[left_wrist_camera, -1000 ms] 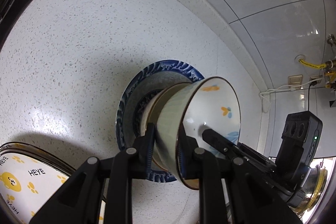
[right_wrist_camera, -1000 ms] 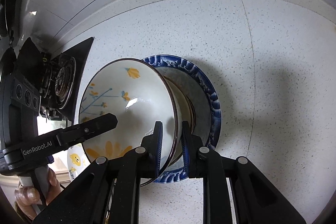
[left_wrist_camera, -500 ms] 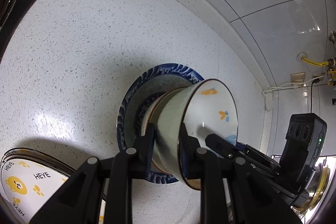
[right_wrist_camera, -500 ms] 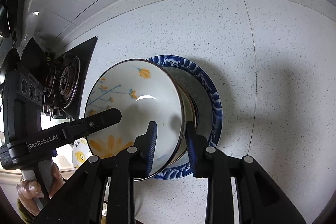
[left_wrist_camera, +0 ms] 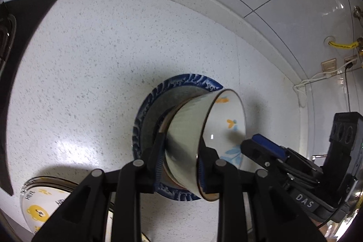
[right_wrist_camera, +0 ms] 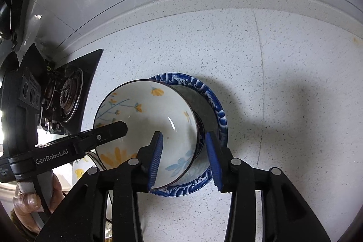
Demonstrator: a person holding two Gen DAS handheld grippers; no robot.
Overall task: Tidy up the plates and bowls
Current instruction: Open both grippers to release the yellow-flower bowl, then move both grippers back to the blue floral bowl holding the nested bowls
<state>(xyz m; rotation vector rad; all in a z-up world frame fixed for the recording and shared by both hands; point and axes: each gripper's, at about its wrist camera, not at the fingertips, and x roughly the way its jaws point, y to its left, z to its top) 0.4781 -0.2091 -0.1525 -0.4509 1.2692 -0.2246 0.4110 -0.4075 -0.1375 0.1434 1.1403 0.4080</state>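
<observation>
The left gripper (left_wrist_camera: pixel 180 152) is straddling the near wall of the flowered bowl (left_wrist_camera: pixel 192 128) with its fingers spread a little, one pad outside and one inside the rim, neither visibly pressing. The right gripper (right_wrist_camera: pixel 183 157) is standing with its blue-padded fingers (right_wrist_camera: pixel 156 155) spread wide on either side of the same flowered bowl (right_wrist_camera: pixel 145 119), touching nothing. Just ahead of both sets of fingertips the bowl is sitting on the blue-rimmed plate (right_wrist_camera: pixel 204 92), which is lying on the speckled countertop (right_wrist_camera: pixel 283 83), with a bear-print plate (left_wrist_camera: pixel 45 203) lying off to the left gripper's lower left.
</observation>
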